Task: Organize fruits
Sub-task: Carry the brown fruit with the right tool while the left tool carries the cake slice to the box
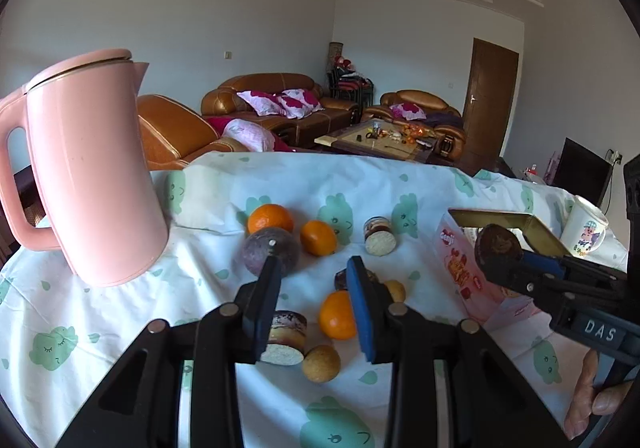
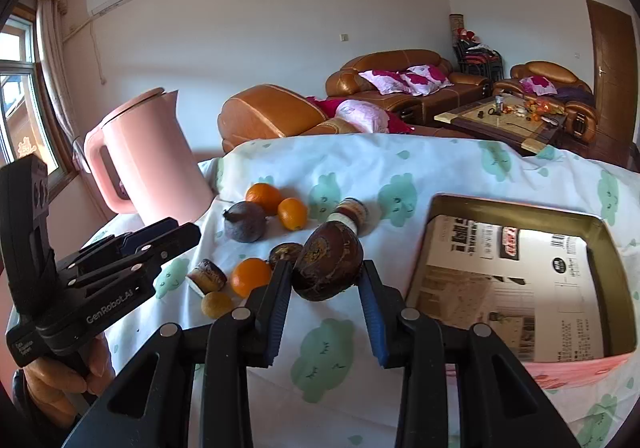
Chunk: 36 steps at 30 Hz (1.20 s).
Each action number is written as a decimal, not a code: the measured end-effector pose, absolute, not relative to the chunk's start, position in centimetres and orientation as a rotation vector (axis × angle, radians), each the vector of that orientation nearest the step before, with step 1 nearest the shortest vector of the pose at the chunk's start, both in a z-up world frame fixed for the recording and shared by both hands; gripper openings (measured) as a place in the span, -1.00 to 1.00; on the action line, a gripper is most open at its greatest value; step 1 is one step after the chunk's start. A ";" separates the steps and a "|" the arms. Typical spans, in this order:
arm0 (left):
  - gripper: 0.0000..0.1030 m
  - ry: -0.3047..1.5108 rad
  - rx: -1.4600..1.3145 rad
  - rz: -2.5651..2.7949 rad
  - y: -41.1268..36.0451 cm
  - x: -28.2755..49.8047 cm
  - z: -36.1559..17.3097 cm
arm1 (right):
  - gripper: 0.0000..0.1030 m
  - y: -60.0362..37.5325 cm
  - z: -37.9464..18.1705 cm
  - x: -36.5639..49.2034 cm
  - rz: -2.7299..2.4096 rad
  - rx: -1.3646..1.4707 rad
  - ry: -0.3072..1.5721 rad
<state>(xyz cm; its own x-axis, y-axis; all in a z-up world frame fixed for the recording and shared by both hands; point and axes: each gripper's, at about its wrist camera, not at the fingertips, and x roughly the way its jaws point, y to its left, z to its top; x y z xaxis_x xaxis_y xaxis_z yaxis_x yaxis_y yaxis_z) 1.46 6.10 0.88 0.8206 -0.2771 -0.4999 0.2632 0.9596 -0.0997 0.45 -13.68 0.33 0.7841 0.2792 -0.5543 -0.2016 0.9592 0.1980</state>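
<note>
Right tongs (image 2: 326, 288) are clamping a dark brown passion fruit (image 2: 328, 266) between blue-padded fingers (image 2: 370, 312), holding it lifted clear of the worktop (image 2: 280, 388), just left of the open box (image 2: 520, 204). Its skin is looking wrinkled, glossy and mottled with tan patches. Left tongs (image 1: 316, 300) are standing with a narrow gap and nothing between their pads, hovering over the scattered fruit; the person's hand (image 2: 60, 376) is gripping their handle.

Beneath those empty tongs, a small tan round fruit (image 1: 321, 363) is lying beside a toppled small jar (image 1: 286, 336), with an orange (image 1: 336, 315) just behind them. Another tan fruit (image 1: 396, 290) and a dark fruit (image 2: 285, 254) are sitting near that orange. Farther back, a dull purple passion fruit (image 1: 264, 248) is resting against two more oranges, a larger one (image 1: 270, 218) and a smaller one (image 1: 318, 237), while a second small jar (image 1: 379, 236) is lying on its side to their right.

The box, pink outside and gold-lined within, is showing only a printed paper sheet (image 2: 512, 280) on its bottom and no fruit. A pink lidded kettle (image 1: 88, 168) is standing at the worktop's far left; what it holds cannot be told. A white printed cup (image 1: 584, 226) is standing beyond the box, its inside hidden.
</note>
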 end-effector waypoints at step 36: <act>-0.31 0.648 -0.149 -0.170 8.6 3.2 -1.4 | -0.29 -15.6 1.0 -1.9 0.231 0.105 0.558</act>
<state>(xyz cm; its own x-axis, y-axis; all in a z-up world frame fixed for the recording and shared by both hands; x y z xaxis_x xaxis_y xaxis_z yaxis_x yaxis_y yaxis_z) 3.17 8.57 -1.41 0.7844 -0.2034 -0.5860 0.1107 0.9754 -0.1904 -1.88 -15.59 0.98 0.8234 0.2449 -0.5119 -0.1880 0.9689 0.1610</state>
